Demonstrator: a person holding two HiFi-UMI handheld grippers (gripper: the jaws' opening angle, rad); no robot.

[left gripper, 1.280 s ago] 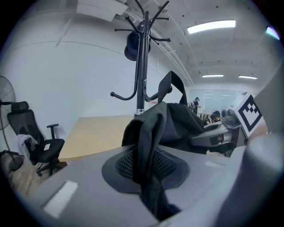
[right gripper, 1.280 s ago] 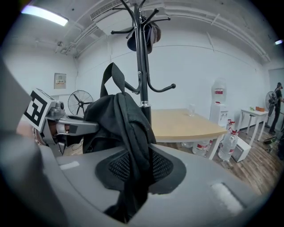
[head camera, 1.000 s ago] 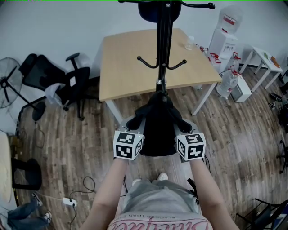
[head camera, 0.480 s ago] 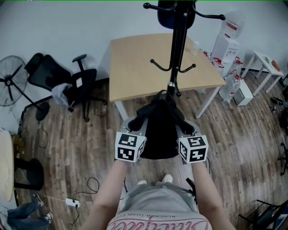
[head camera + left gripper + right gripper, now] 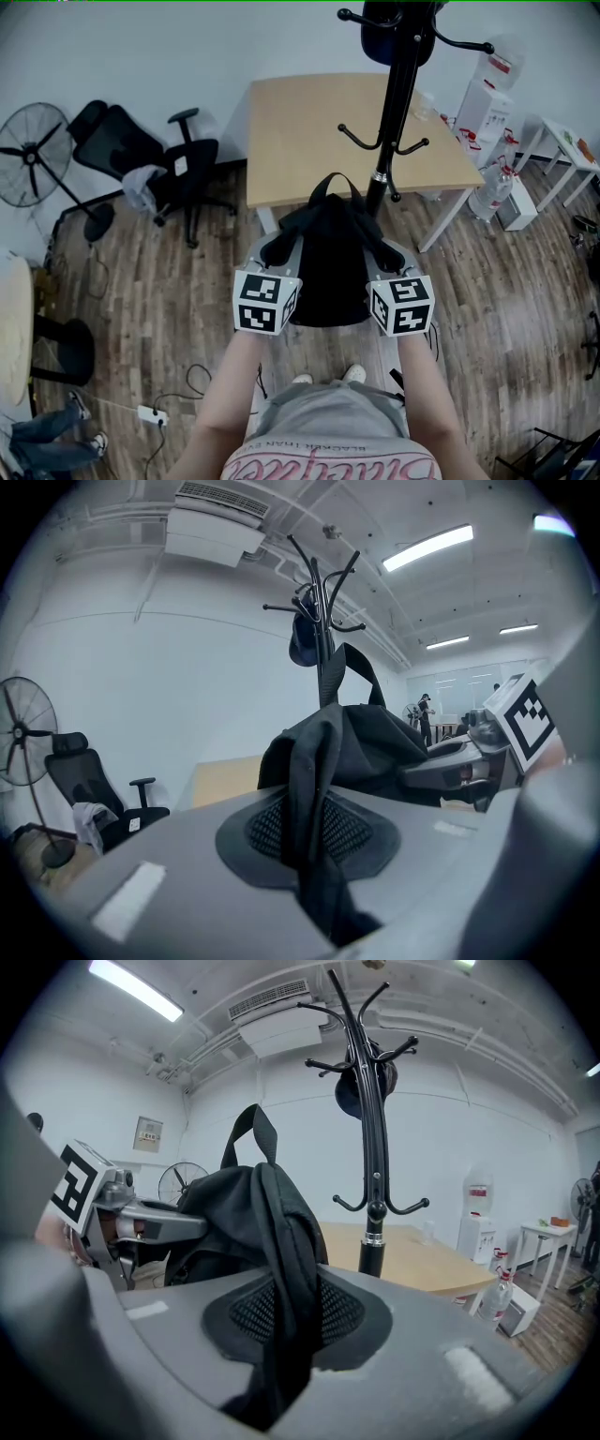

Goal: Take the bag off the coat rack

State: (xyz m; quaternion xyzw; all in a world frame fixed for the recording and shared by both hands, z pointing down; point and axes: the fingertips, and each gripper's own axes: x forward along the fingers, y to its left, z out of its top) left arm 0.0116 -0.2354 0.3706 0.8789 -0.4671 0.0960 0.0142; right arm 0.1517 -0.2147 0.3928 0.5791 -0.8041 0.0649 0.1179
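Observation:
A black bag (image 5: 328, 258) hangs between my two grippers in front of me, clear of the black coat rack (image 5: 389, 122), whose pole stands just right of the bag's top loop. My left gripper (image 5: 274, 251) is shut on a strap (image 5: 314, 799) on the bag's left side. On the other side my right gripper (image 5: 384, 255) is shut on the right strap (image 5: 281, 1297). In both gripper views the strap runs down between the mesh pads. A dark cap (image 5: 394, 23) stays on the rack's top hooks. The rack (image 5: 370, 1147) shows behind the bag (image 5: 244, 1213) in the right gripper view.
A wooden table (image 5: 300, 131) stands behind the rack. A black office chair (image 5: 141, 159) and a floor fan (image 5: 28, 155) are at the left. A water dispenser (image 5: 487, 84), a large bottle (image 5: 487, 192) and a small white table (image 5: 562, 150) are at the right. Cables and a power strip (image 5: 150, 412) lie on the floor.
Both grippers have carried the bag away from the rack's pole, leftward and toward me. Its top loop now stands free beside the pole. The grips are unchanged.

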